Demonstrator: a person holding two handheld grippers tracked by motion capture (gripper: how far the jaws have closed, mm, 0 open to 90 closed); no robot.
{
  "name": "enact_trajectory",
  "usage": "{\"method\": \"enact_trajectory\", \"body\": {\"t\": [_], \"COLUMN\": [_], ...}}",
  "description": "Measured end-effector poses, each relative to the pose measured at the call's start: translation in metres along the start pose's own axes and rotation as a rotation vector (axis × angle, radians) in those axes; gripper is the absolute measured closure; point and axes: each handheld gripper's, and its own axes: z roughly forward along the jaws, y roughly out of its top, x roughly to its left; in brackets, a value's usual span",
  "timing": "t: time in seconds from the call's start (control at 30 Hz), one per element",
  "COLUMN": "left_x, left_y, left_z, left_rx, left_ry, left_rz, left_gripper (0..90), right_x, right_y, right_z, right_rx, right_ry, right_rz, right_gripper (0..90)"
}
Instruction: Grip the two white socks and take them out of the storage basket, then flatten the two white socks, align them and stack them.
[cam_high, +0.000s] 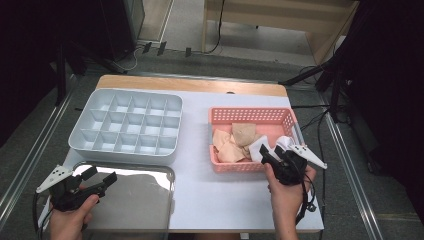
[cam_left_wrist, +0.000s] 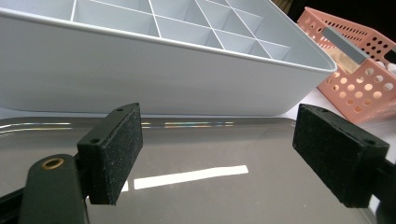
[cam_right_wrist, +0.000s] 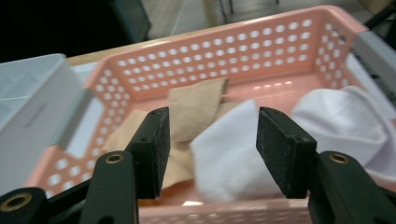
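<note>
White tabletop: right gripper (cam_high: 274, 152) hovers, jaws apart, over pink basket (cam_high: 251, 114).

- A white divided organizer (cam_high: 127, 125) sat at the table's far left, its compartments bare.
- A shiny metal tray (cam_high: 145, 197) lay just in front of it.
- Cables (cam_high: 220, 30) trailed across the floor behind.

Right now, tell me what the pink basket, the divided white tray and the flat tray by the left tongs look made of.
Pink basket: likely moulded plastic, matte, with punched holes. Divided white tray: probably plastic, smooth, faintly glossy, with thin moulded partitions. Flat tray: looks like polished metal, with a mirror-like reflection.
</note>
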Motion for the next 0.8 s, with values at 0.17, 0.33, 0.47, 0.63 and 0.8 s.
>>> {"method": "enact_trajectory", "body": {"t": [0.17, 0.33, 0.47, 0.63, 0.8], "left_x": [0.001, 0.001, 0.001, 0.002, 0.005], "left_y": [0.000, -0.001, -0.001, 0.000, 0.000], "left_z": [0.001, 0.002, 0.002, 0.001, 0.000], "left_rx": [0.009, 0.016, 0.021, 0.014, 0.015], "left_ry": [-0.001, 0.000, -0.019, -0.020, -0.019], "left_rz": [0.000, -0.002, -0.017, -0.020, -0.030], "left_gripper": [16.9, 17.1, 17.1, 17.5, 17.5], "right_x": [-0.008, -0.007, -0.007, -0.008, -0.012], "right_y": [0.003, 0.001, -0.002, -0.005, -0.002], "right_z": [0.018, 0.030, 0.036, 0.038, 0.036], "right_rx": [0.065, 0.114, 0.159, 0.179, 0.202], "right_ry": [-0.043, -0.079, -0.159, -0.183, -0.144], "right_rz": [0.009, -0.014, -0.011, -0.014, -0.003], "right_gripper": [46.0, 44.1, 40.9, 50.7, 86.4]}}
